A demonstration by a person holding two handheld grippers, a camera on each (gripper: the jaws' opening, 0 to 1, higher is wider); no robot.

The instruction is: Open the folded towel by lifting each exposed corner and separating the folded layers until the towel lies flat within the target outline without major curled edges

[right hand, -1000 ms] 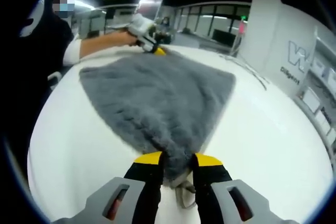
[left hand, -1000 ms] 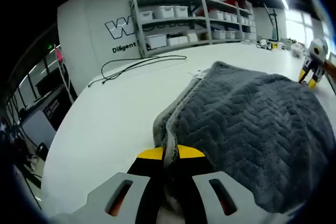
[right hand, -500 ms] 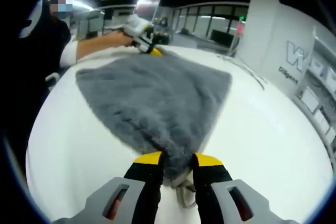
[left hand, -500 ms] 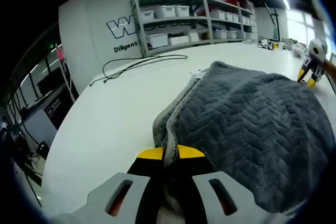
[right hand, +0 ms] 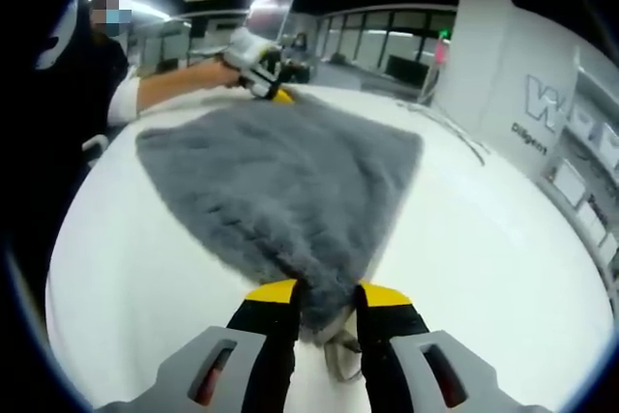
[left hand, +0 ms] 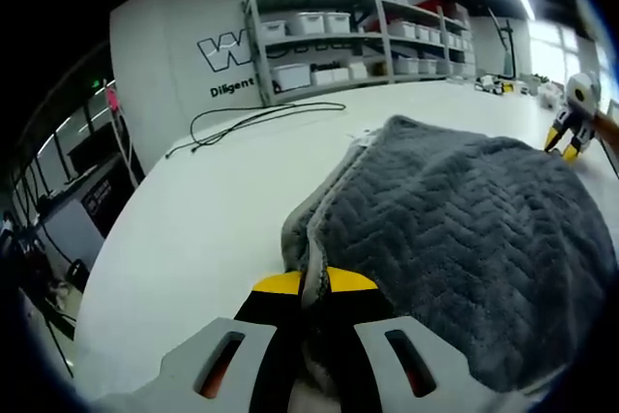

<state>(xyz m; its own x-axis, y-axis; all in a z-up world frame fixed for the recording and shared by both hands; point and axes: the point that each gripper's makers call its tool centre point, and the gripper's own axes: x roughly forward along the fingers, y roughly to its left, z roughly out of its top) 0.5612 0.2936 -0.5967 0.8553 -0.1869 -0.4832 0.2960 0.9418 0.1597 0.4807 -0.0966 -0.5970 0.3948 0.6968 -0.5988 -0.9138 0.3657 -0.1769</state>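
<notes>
Towel (right hand: 280, 186) corners sit pinched in both grippers: the right gripper (right hand: 326, 299) clamps a grey corner between its yellow-tipped jaws, and the left gripper (left hand: 315, 287) bites on the opposite corner, where a paler layer edge shows beside the herringbone face. In the right gripper view the left gripper (right hand: 259, 74) appears at the far corner, held by a person's hand (right hand: 215, 72); in the left gripper view the right gripper (left hand: 571, 128) shows at the far end of the cloth. Between them the towel (left hand: 464, 229) spreads over a white table (left hand: 213, 229), humped near the left grip and apparently still layered. No target outline can be made out on the tabletop.

Risks, as judged: a jaw holding two layers at once would drag the fold along instead of parting it; uneven pulls could skew the cloth or slip a corner free; slack set down quickly could leave a curled edge. A black cable (left hand: 256, 118) lies well apart on the table.
</notes>
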